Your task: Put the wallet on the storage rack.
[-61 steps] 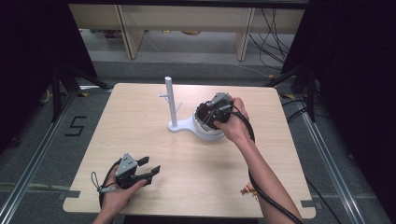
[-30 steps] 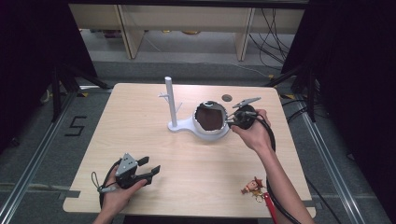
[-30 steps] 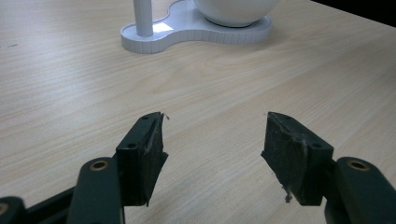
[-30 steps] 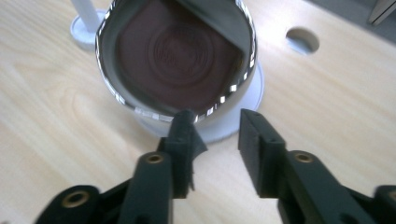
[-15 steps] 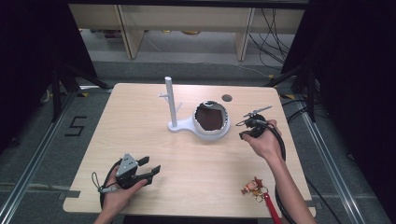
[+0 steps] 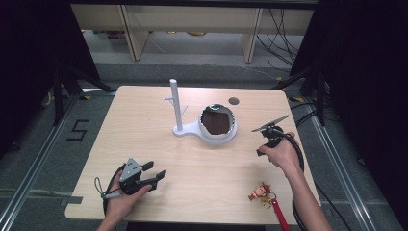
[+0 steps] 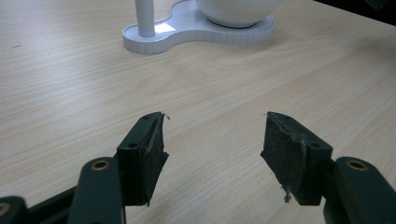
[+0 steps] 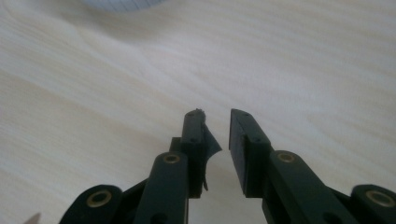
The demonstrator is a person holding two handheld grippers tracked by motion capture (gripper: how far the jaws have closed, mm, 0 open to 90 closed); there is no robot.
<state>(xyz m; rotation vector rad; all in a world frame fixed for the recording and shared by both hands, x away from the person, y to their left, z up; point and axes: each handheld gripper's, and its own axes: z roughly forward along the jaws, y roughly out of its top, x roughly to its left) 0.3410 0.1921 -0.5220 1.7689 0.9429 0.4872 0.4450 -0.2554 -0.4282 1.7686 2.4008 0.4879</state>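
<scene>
Near the front left edge of the wooden table (image 6: 144, 139), well short of the white stand (image 6: 192, 129): left gripper (image 6: 156, 176) resting low in a hand, jaws spread wide and level, nothing between the worn black pads (image 7: 285, 149). Right of the stand, just off its bowl (image 6: 218, 123): right gripper (image 6: 269, 126) held in a hand with the wrist bent, grey three-cornered plate uppermost, jaws narrowly parted over bare wood, having just opened a little, gripping nothing. One stand, smooth white plastic, with a ribbed flat base, one thin upright post and one round bowl, dark brown inside, sitting on that base. One small dark round spot (image 6: 234, 101) behind the bowl, perhaps a hole in the tabletop. One small toy figure (image 6: 259, 191) on a red strap, lying near the front edge, well in front of the stand and to its right. Pale, fine wood grain across the tabletop.
</scene>
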